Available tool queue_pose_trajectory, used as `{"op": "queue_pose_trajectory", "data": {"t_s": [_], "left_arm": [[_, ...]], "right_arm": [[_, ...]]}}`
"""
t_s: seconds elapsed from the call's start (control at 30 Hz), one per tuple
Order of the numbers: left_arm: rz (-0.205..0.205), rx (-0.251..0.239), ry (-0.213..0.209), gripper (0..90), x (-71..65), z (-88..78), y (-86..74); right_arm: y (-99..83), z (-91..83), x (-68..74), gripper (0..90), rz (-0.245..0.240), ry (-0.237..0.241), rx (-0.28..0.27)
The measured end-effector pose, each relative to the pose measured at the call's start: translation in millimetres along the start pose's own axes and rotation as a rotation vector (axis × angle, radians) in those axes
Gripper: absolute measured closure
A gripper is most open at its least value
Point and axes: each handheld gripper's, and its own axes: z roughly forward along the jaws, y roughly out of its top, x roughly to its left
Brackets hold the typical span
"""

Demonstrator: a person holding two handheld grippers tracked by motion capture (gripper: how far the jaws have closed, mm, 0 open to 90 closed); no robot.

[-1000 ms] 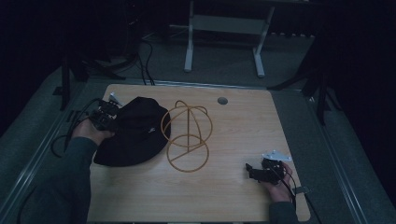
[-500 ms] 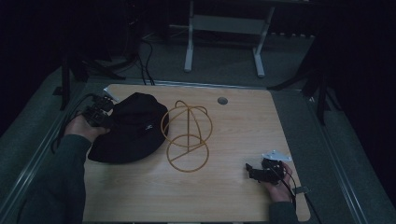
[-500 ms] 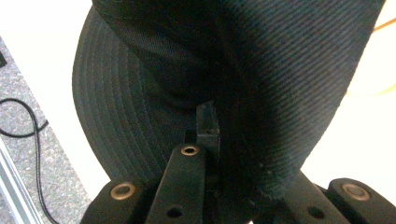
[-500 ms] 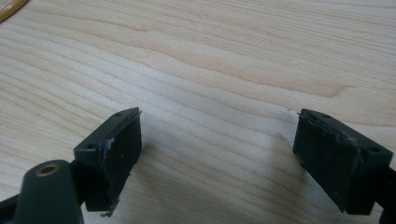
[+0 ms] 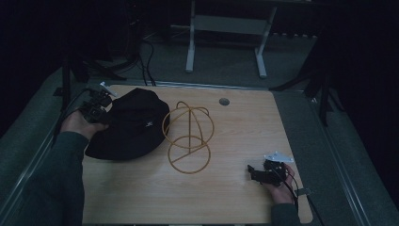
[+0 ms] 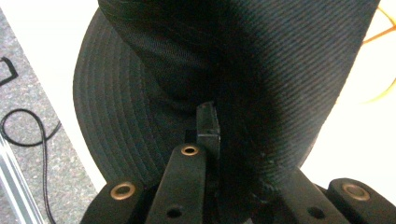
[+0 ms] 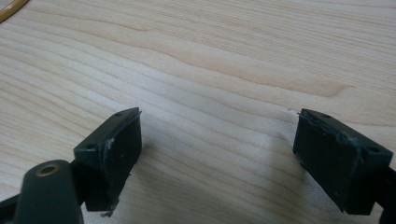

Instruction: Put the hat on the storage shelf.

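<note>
Over the last second my left gripper (image 5: 96,109) has dragged the black fabric bucket hat (image 5: 128,125) leftward, away from the golden wire hat stand (image 5: 188,136); jaws clamped on its brim. Right gripper (image 5: 259,173) idle, jaws wide, empty, on the wooden table (image 5: 226,141). Likely repositioning before mounting.

Both grippers low, one at each desk edge.
My left gripper (image 5: 96,107) sits at nine o'clock, jaws clamped on fabric; my right gripper (image 5: 258,173) rests at four o'clock, jaws wide apart.
</note>
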Motion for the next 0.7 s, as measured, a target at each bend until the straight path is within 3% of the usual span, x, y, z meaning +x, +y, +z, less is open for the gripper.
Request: {"op": "queue_pose_trajectory", "data": {"t_s": [0.7], "left_arm": [[-0.005, -0.073, -0.026, 88.3, 1.5, -22.5, 4.0]], "right_arm": [[0.0, 0.1, -0.1, 15.1, -0.001, -0.001, -0.001]]}}
